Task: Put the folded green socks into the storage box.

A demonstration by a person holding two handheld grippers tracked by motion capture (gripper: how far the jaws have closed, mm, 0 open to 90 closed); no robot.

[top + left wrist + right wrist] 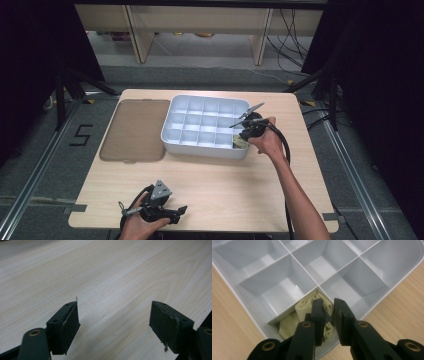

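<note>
1. two grippers are in use: the right gripper sits over the near right corner of the white divided tray, the right hand reaching forward on an outstretched forearm.
2. its jaws are narrowed to a slim gap just above a folded pale yellow cloth in that corner compartment; whether they pinch it, i cannot tell.
3. the left gripper lies low by the table's near edge, jaws wide and empty.
4. a brown lid lies flat left of the tray.
</note>
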